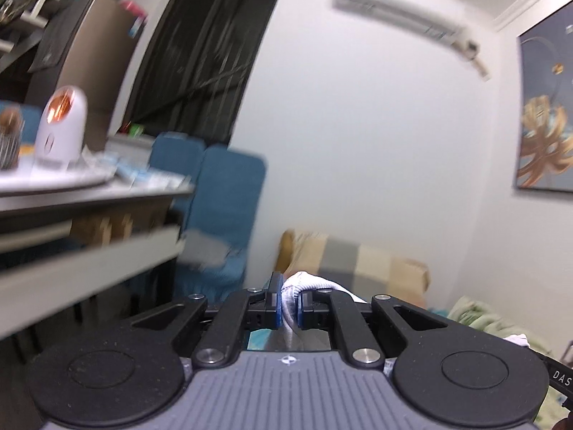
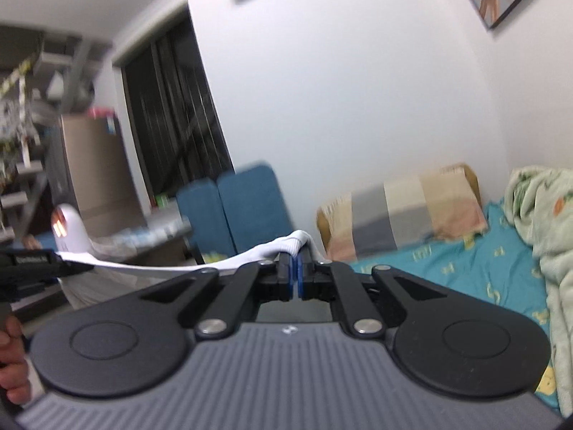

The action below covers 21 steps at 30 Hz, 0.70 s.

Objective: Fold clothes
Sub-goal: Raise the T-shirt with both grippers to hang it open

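Observation:
A white garment (image 2: 250, 254) is stretched in the air between both grippers. My right gripper (image 2: 295, 272) is shut on one corner of it, and the cloth runs left to the other gripper (image 2: 32, 268) at the frame's left edge. In the left wrist view, my left gripper (image 1: 290, 308) is shut on a bunched fold of the white garment (image 1: 304, 283), which hangs down behind the fingers. Both grippers are held high, facing the white wall.
A bed with a teal sheet (image 2: 483, 265), a striped pillow (image 2: 404, 208) and a pale green blanket (image 2: 544, 215) lies right. Blue chairs (image 1: 222, 197) stand by a table (image 1: 89, 193) with a white appliance (image 1: 61, 125) at left.

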Each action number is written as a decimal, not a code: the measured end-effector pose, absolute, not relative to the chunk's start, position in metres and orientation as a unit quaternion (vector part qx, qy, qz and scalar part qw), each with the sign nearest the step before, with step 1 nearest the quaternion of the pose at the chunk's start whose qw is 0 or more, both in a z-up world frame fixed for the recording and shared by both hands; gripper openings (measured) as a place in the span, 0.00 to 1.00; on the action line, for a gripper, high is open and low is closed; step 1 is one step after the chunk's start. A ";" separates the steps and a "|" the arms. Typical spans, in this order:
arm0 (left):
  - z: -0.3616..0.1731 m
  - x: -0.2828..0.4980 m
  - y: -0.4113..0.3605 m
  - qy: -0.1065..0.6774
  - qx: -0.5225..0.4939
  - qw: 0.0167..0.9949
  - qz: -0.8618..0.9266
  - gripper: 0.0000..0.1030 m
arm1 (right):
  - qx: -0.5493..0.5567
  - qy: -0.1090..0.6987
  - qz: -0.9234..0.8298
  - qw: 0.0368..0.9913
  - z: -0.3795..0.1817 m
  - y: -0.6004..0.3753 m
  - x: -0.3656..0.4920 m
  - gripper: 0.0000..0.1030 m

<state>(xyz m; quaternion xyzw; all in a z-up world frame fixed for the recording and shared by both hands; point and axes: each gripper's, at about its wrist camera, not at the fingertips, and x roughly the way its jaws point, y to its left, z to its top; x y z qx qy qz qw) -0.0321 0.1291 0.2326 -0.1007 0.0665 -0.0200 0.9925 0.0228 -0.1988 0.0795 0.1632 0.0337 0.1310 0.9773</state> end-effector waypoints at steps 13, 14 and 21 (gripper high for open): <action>0.423 -0.158 0.078 -0.058 -0.061 0.992 -0.094 0.07 | 0.163 -0.145 0.123 0.968 0.240 -0.242 -0.114 0.05; 0.433 -0.169 0.074 -0.063 -0.064 0.991 -0.097 0.07 | 0.163 -0.158 0.123 0.966 0.250 -0.245 -0.125 0.05; 0.493 -0.227 0.049 -0.094 -0.070 0.987 -0.111 0.07 | 0.149 -0.226 0.126 0.954 0.306 -0.258 -0.185 0.05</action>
